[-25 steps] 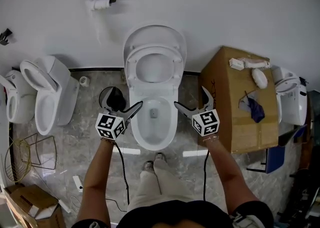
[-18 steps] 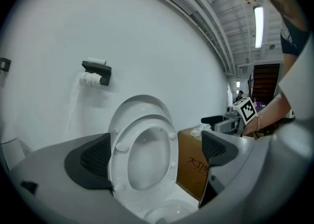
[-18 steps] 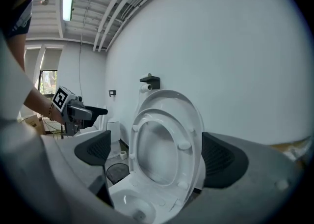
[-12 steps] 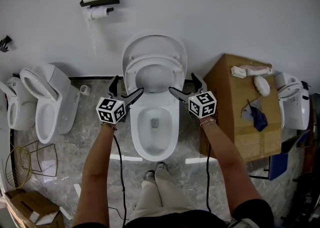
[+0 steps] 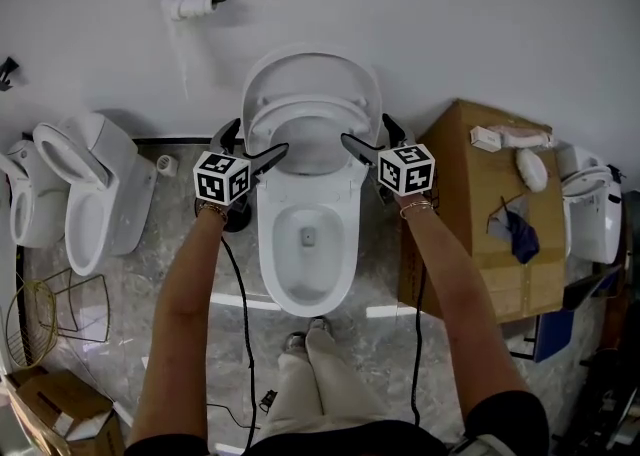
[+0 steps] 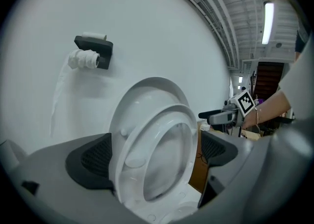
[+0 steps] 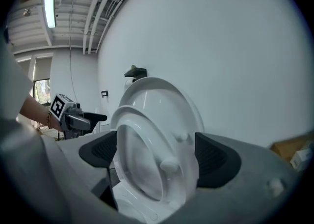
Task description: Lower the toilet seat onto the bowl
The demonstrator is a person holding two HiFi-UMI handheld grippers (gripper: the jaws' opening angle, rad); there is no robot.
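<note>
Standing near upright: toilet seat [image 5: 305, 104]

The white glossy oval plastic toilet seat ring [image 5: 308, 104] stands raised and close to upright at the rear of the bowl, with round bumpers on its underside facing forward. Its top edge stands slightly forward of the white plastic lid [image 5: 312, 66] behind it. The white ceramic toilet bowl [image 5: 266, 244] is uncovered and stands on the grey marbled floor [image 5: 180, 234].
</note>
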